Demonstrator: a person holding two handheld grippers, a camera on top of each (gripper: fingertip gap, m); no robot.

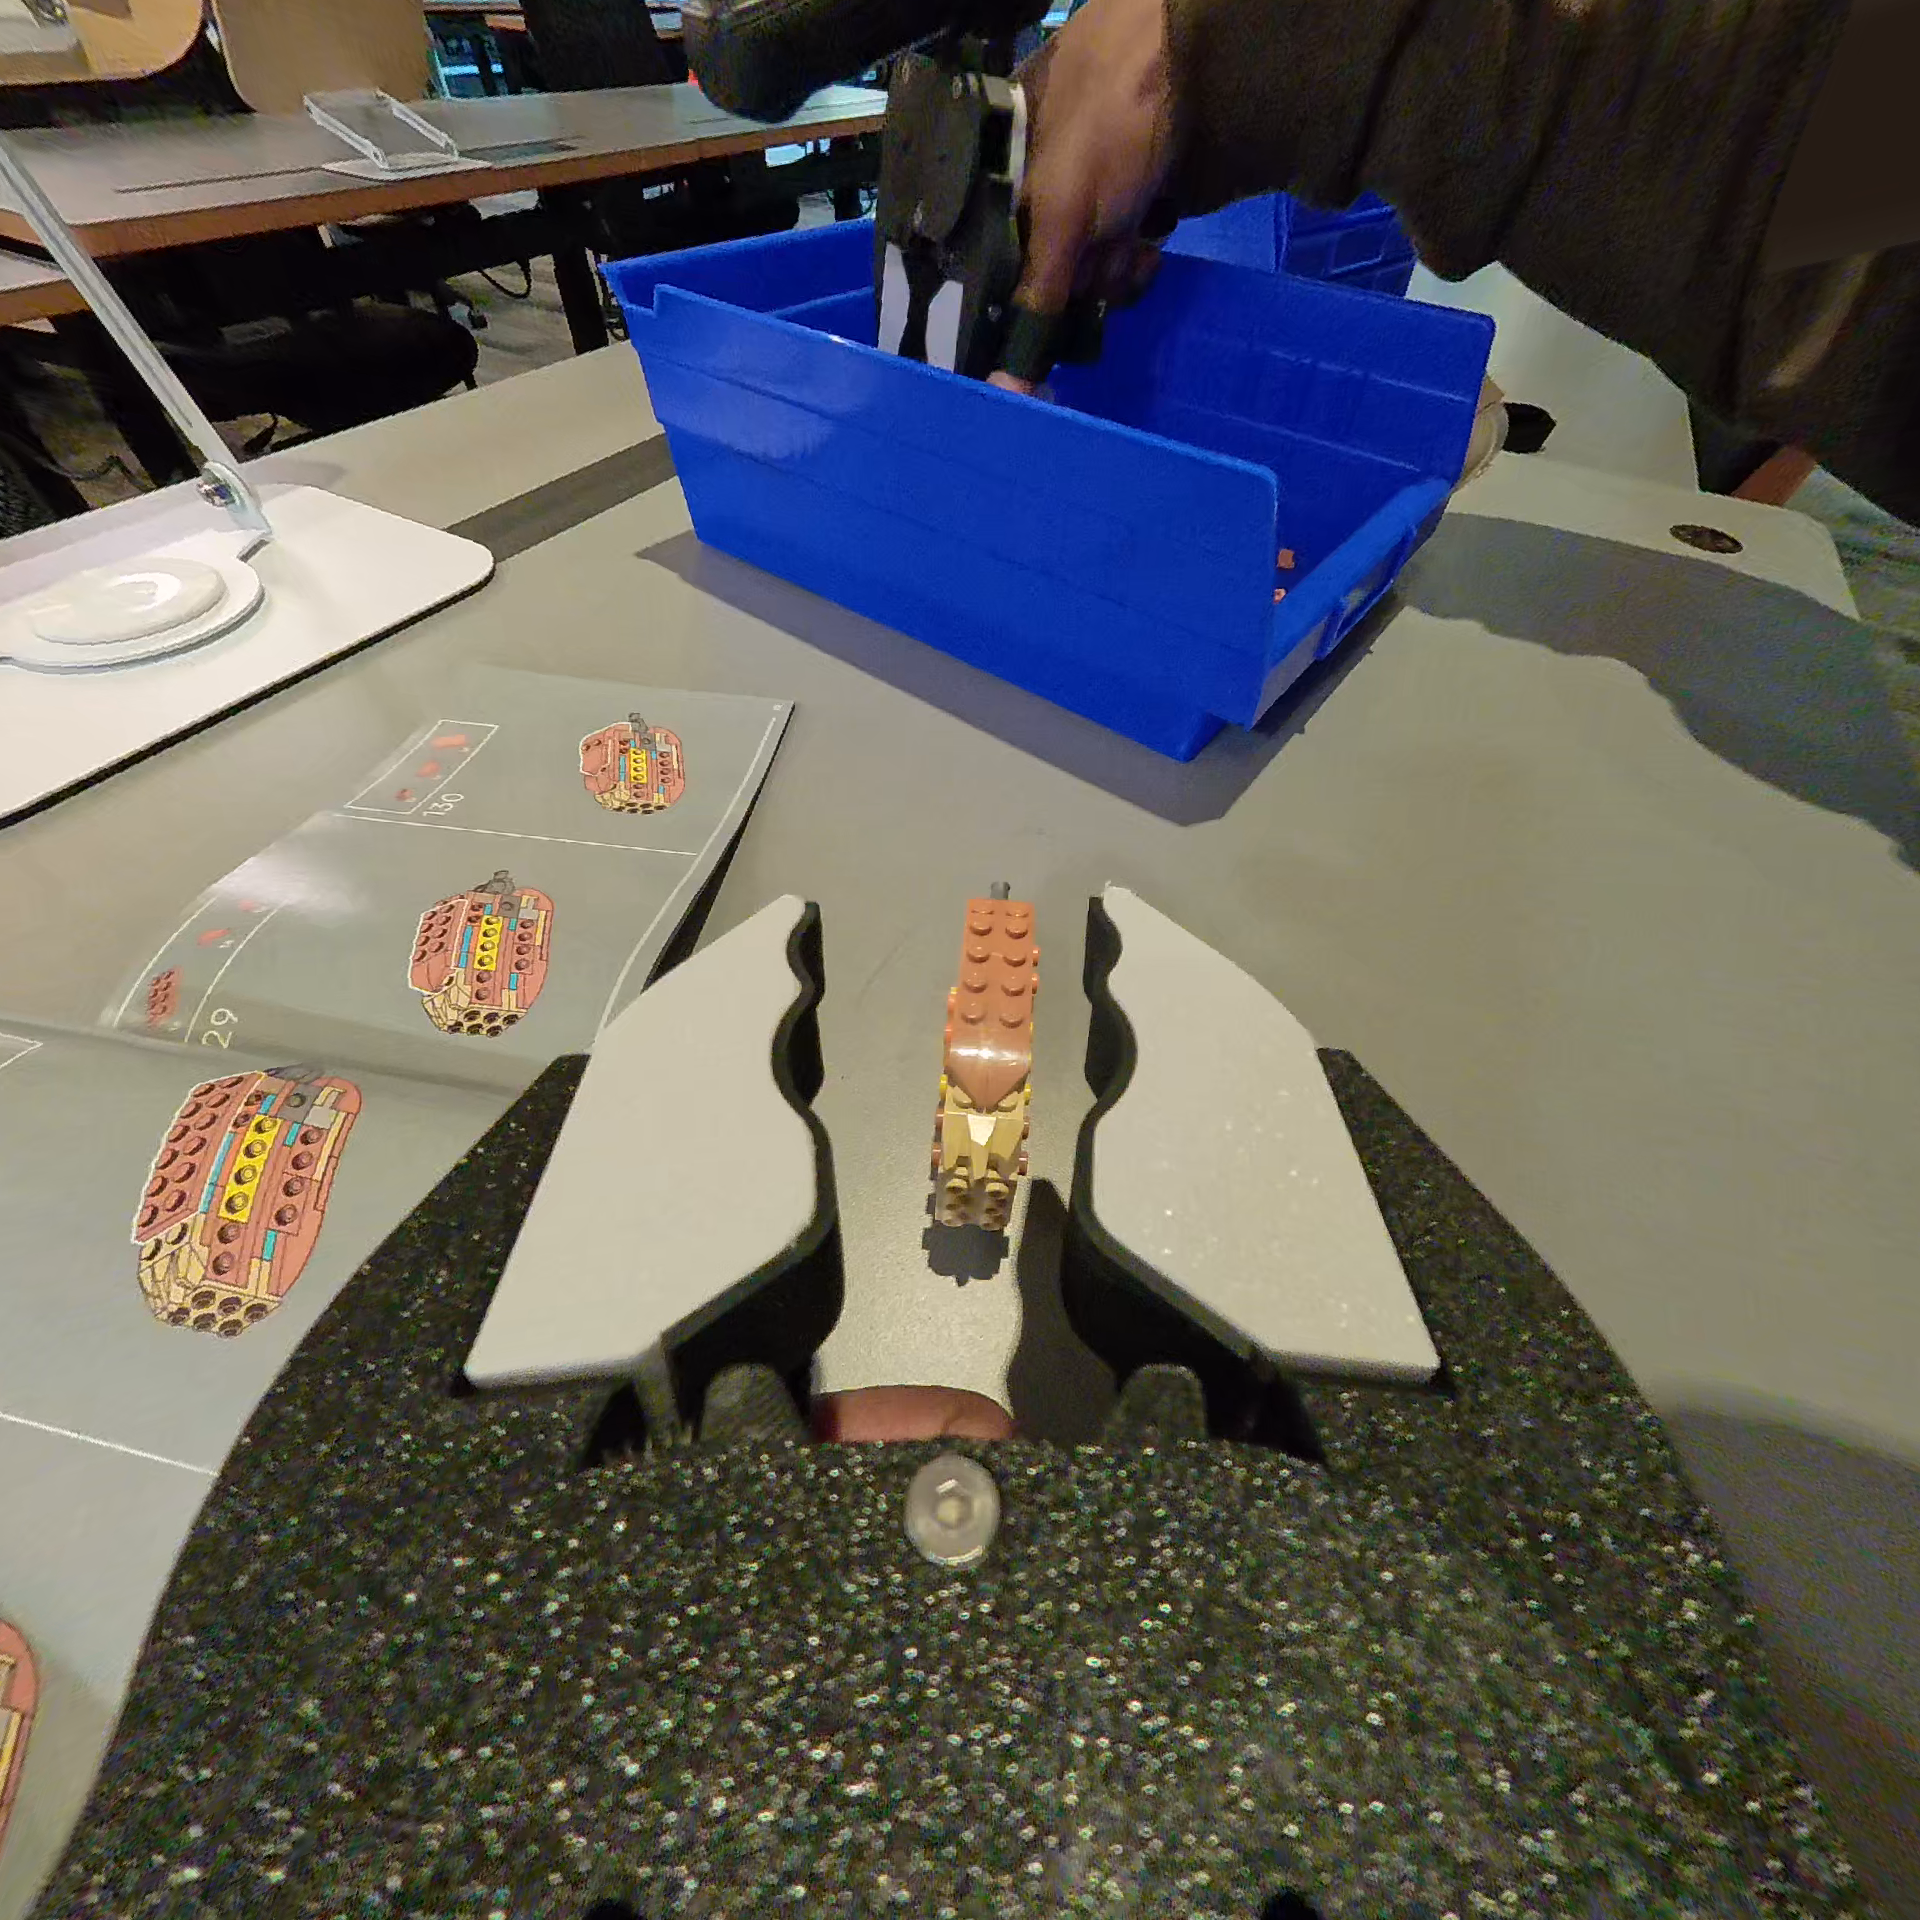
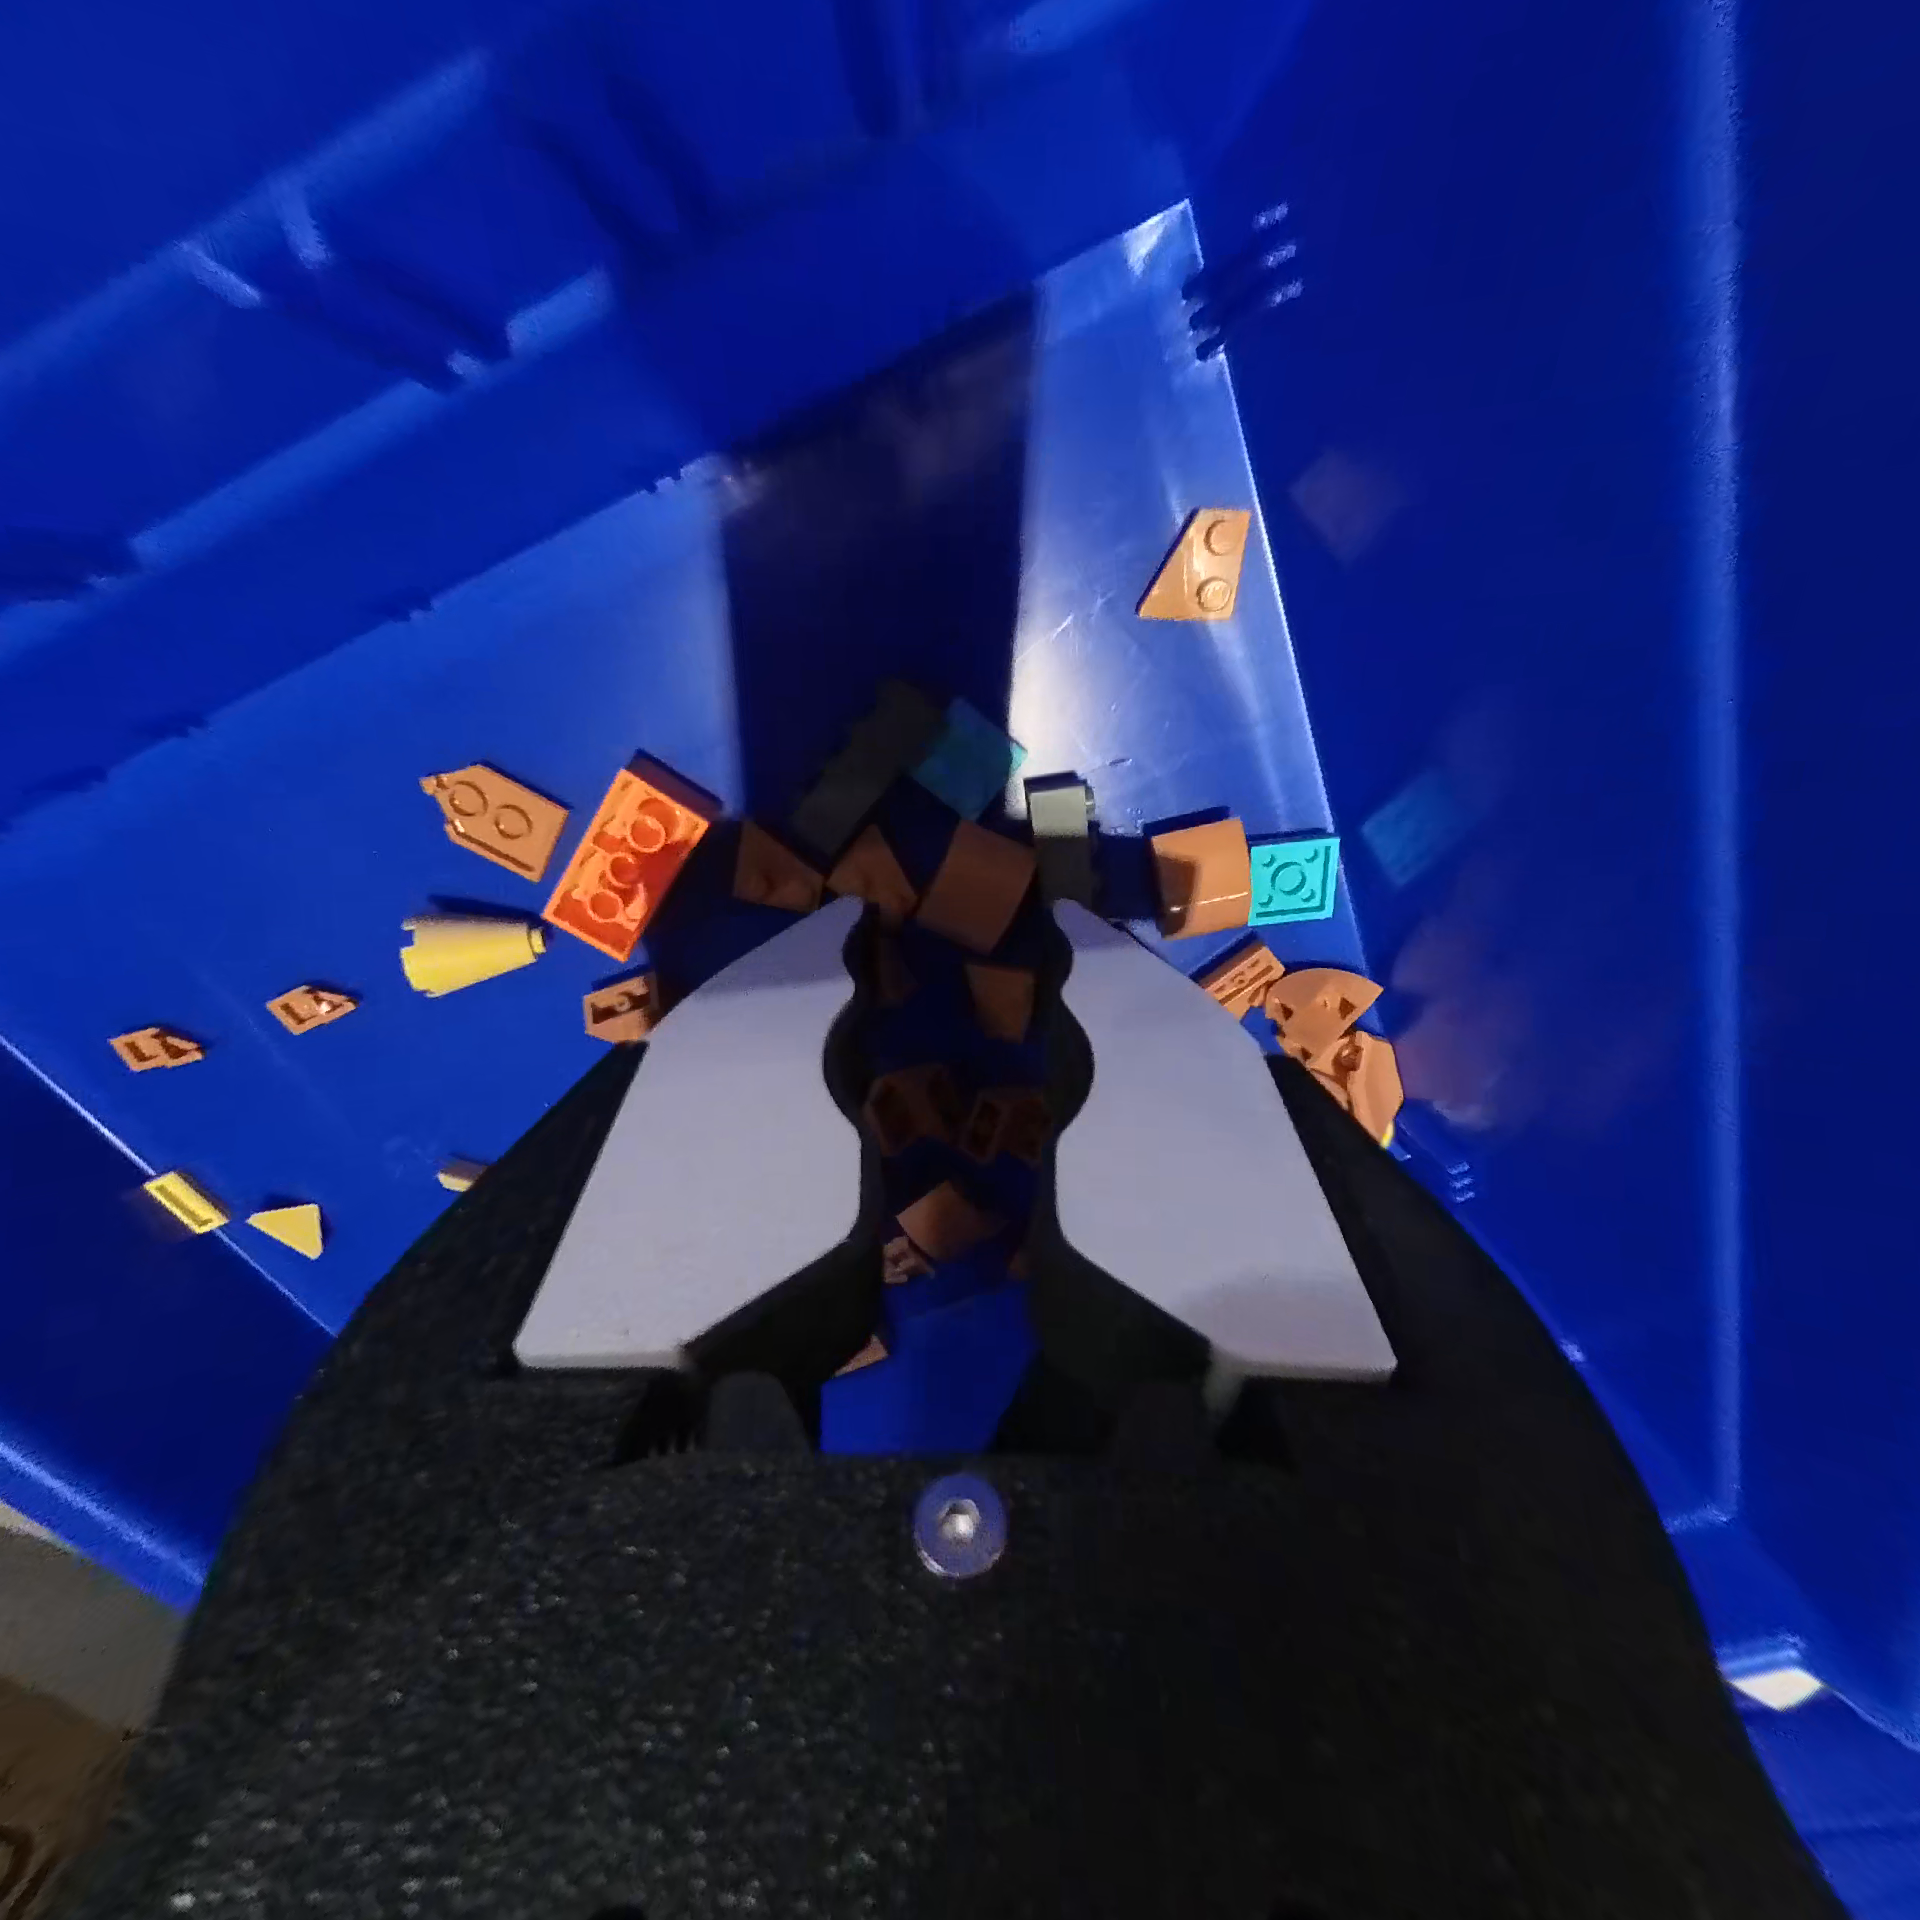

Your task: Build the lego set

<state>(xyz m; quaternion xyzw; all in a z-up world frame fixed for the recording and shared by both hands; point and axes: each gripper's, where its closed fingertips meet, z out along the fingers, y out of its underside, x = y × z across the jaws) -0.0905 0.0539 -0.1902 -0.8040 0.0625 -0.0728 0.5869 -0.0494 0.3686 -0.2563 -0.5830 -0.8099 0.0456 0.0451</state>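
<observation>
Lego model point(image 1: 987, 1070) between spread left tool point(image 1: 951, 935), untouched; right tool point(image 2: 958, 914) spread over bin pieces point(image 2: 629, 862).

The left gripper point(image 1: 951, 1039) sits low in the centre of its frame, fingers spread wide and gripping nothing. At upper centre, a hand point(image 1: 1091, 197) tips the right gripper point(image 2: 956, 914) steeply downward, jaws parted.

Brown-tan lego model point(image 1: 985, 1060) upright on table; loose pieces point(image 2: 634, 864), perhaps mostly brown, in bin.
</observation>
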